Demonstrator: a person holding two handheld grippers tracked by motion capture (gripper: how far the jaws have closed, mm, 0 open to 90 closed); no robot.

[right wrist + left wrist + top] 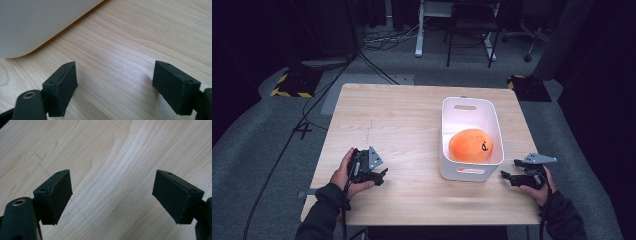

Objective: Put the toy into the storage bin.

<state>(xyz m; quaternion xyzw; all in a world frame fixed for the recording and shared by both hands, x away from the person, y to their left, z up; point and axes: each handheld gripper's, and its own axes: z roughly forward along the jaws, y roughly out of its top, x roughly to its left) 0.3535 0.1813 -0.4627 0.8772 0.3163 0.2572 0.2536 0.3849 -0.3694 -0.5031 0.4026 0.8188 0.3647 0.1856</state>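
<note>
Orange plush toy (470, 145) is lying inside a white bin (447, 118), which is sitting on the right half of a light wooden table (397, 125). A person's left hand (343, 175) is holding the left gripper (382, 176) near the table's front left, its jaws spread wide over bare wood. The right gripper (508, 176) is hovering just beside the bin's near right corner, jaws likewise gaping and gripping nothing.
</note>
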